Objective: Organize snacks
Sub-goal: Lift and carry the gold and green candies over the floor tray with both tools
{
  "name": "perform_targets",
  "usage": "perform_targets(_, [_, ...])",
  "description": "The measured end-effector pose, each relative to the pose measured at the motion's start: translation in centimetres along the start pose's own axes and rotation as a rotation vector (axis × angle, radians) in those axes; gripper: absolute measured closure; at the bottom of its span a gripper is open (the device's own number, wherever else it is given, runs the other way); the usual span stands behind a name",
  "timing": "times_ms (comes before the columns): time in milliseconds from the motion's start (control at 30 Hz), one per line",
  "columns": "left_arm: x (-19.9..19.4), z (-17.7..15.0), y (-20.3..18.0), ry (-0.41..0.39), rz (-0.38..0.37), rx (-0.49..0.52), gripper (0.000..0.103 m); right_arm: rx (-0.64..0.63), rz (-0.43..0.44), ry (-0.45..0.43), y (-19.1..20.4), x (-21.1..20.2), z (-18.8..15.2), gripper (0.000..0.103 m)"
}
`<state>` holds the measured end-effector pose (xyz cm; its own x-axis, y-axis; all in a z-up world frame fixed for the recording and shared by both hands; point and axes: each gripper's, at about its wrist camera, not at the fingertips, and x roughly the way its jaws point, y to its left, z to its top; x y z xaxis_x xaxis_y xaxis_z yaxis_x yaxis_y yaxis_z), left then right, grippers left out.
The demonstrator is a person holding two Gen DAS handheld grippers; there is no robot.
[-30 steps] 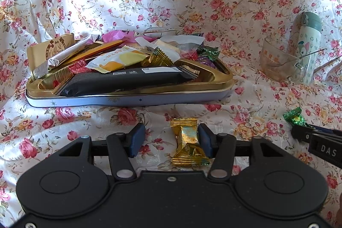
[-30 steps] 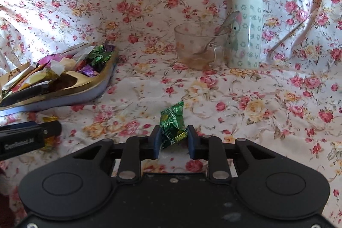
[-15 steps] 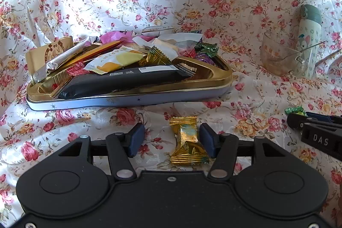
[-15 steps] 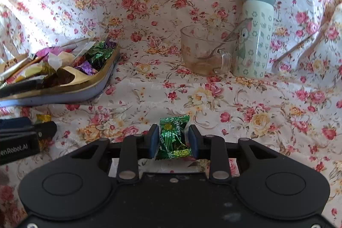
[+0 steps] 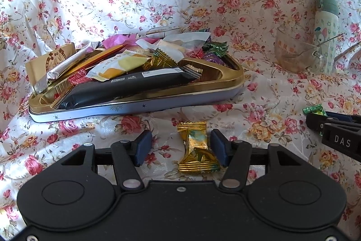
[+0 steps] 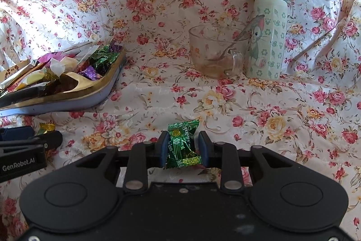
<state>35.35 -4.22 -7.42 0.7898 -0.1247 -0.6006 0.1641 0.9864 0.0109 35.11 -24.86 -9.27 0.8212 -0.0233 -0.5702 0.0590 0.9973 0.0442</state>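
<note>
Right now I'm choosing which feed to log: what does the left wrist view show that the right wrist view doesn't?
Left only: the whole tray front, the black bar and the open left tool around the gold candy.
Right only: the right tool shut on the green candy, and the whole bottle.
Both: tray, cup, both candies.

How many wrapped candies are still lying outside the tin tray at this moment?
2. The gold candy lies on the cloth between the open left gripper fingers; the green candy is clamped in the right gripper. The tin tray may hide others behind it.
</note>
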Motion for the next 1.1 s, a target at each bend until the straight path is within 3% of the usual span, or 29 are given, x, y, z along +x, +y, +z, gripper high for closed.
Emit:
perform_targets(267, [-0.2,-0.1,-0.7,-0.009,0.013,0.043,0.047,0.021,0.011,-0.003,-0.2,0.0,-0.1,0.073])
perform_targets(400, [-0.3,-0.1,-1.2,-0.011,0.008,0.073,0.056,0.024,0.013,-0.004,-0.3,0.0,-0.1,0.073])
perform_targets(467, [-0.3,0.0,-1.3,-0.005,0.001,0.067,0.066,0.021,0.010,-0.004,-0.2,0.0,0.0,0.073])
perform_targets(533, [-0.3,0.3,-1.3,0.008,0.005,0.041,0.068,0.014,0.006,-0.005,-0.1,0.0,0.0,0.073])
perform_targets(833, [-0.4,1.1,-0.9,0.072,0.005,-0.030,0.069,0.000,-0.017,-0.003,0.2,-0.4,0.1,0.079])
perform_targets(1100, [-1.4,1.7,-1.0,0.117,0.007,-0.061,0.069,0.176,0.022,0.051,-2.1,-1.5,1.5,0.081])
